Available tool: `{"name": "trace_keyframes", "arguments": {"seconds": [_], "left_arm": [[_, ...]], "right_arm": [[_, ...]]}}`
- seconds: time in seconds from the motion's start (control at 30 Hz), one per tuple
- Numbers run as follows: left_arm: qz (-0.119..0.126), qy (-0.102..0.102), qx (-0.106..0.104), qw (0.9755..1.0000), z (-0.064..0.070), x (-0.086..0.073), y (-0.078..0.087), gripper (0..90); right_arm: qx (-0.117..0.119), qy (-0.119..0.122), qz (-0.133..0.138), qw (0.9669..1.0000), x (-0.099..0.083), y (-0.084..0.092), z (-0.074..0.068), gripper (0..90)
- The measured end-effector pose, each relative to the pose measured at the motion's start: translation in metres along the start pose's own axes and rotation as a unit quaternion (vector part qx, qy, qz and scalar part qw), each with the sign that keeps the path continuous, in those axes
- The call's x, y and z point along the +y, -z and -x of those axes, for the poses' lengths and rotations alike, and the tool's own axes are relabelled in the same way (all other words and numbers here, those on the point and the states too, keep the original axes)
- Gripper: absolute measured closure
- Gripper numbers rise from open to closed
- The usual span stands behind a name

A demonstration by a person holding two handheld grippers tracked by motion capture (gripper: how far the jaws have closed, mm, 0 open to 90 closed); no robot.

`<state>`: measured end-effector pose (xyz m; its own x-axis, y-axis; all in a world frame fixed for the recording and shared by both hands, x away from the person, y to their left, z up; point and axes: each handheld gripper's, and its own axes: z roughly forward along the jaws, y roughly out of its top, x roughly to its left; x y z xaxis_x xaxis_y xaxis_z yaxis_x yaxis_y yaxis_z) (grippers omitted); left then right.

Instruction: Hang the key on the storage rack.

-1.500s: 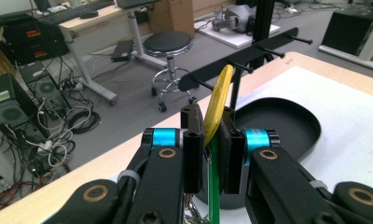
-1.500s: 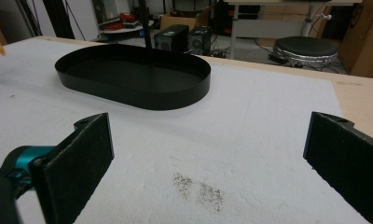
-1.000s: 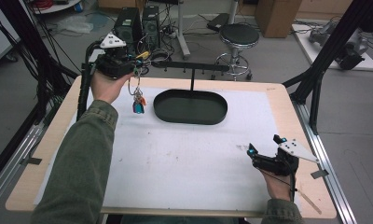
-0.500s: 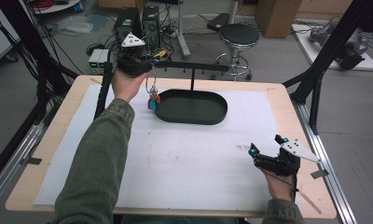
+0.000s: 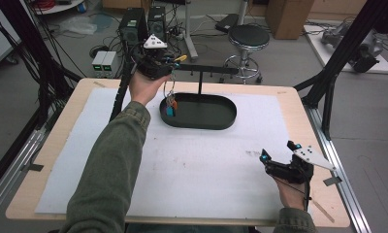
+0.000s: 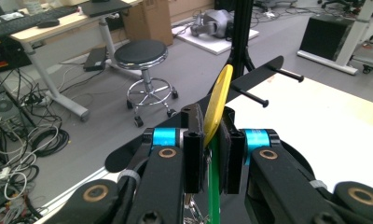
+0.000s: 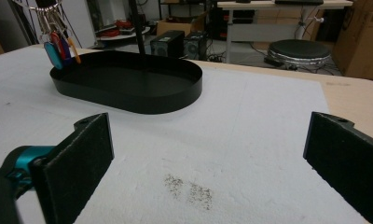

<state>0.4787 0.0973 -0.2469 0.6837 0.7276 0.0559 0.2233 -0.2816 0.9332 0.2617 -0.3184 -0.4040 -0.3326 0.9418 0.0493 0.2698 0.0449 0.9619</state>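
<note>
At the left of the high view, the left claw (image 5: 175,59) is held up over the far left corner of the table (image 5: 56,145), at the end of a green sleeve (image 5: 112,170). Its jaws are pinched on a yellow tag (image 6: 217,105), which stands up between the two pads in the left gripper view. From that tag a bunch of keys (image 5: 170,103) hangs straight below the claw, with small blue and orange fobs at its lower end. The fobs dangle just at the left rim of the black oval tray (image 5: 216,124), whether they touch it cannot be told. Just ahead of the claw's tips is the black rack (image 5: 209,70), a crossbar on a thin post that rises from the tray; two of its pegs (image 6: 252,97) stick out beyond the yellow tag in the left gripper view.

A white mat (image 5: 206,165) covers the table between the two hands. Far to the right, well apart from the keys and tray, the right claw (image 5: 265,158) rests low over the mat near the table's near right corner. Its jaws are spread wide with nothing between them, and the tray and the hanging keys (image 7: 56,46) lie well ahead of them.
</note>
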Motion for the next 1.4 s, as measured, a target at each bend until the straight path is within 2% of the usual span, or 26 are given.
{"name": "trace_keyframes", "arguments": {"seconds": [0.13,0.23,0.4,0.53,0.63,0.7,0.8,1.0,1.07,1.23,1.3,1.4], "left_arm": [[0.005,-0.005,0.003,1.0000,0.003,0.004,-0.004,82.5],[0.004,-0.002,0.008,1.0000,0.001,0.004,-0.007,82.5],[0.011,0.005,0.019,0.9998,-0.006,0.002,-0.013,82.5],[0.015,0.007,0.019,0.9997,-0.012,0.001,-0.015,82.5],[0.019,0.000,0.032,0.9993,-0.016,-0.001,-0.017,82.4],[0.022,0.003,0.041,0.9989,-0.020,-0.002,-0.018,82.4],[0.030,0.007,0.042,0.9987,-0.026,-0.006,-0.022,82.4],[0.019,0.006,0.042,0.9989,-0.033,-0.014,-0.031,82.4],[0.018,0.003,0.046,0.9988,-0.032,-0.015,-0.032,82.2],[0.013,-0.001,0.039,0.9992,-0.031,-0.016,-0.035,82.0],[0.010,0.005,0.047,0.9988,-0.031,-0.016,-0.034,80.3],[0.010,0.023,0.046,0.9986,-0.031,-0.015,-0.031,77.2]], "right_arm": [[-0.001,0.001,-0.001,1.0000,0.000,0.000,0.000,0.5],[0.000,0.000,0.000,1.0000,0.000,0.001,0.000,0.4],[-0.002,0.001,-0.003,1.0000,-0.001,0.001,0.000,0.4],[-0.003,0.001,-0.002,1.0000,-0.001,0.002,0.001,0.5],[-0.003,0.001,-0.003,1.0000,-0.001,0.002,0.002,0.4],[-0.003,0.001,-0.002,1.0000,-0.001,0.002,0.001,0.4],[-0.003,0.002,-0.004,1.0000,-0.001,0.002,0.001,0.4],[-0.007,0.006,-0.002,1.0000,0.000,0.004,0.001,0.4],[-0.010,0.003,0.000,0.9999,0.000,0.005,0.002,0.5],[-0.013,-0.001,0.004,0.9999,0.000,0.008,0.004,0.5],[-0.011,-0.002,0.004,0.9999,0.000,0.008,0.003,0.5],[-0.012,0.003,0.001,0.9999,0.000,0.007,0.002,0.5]]}}
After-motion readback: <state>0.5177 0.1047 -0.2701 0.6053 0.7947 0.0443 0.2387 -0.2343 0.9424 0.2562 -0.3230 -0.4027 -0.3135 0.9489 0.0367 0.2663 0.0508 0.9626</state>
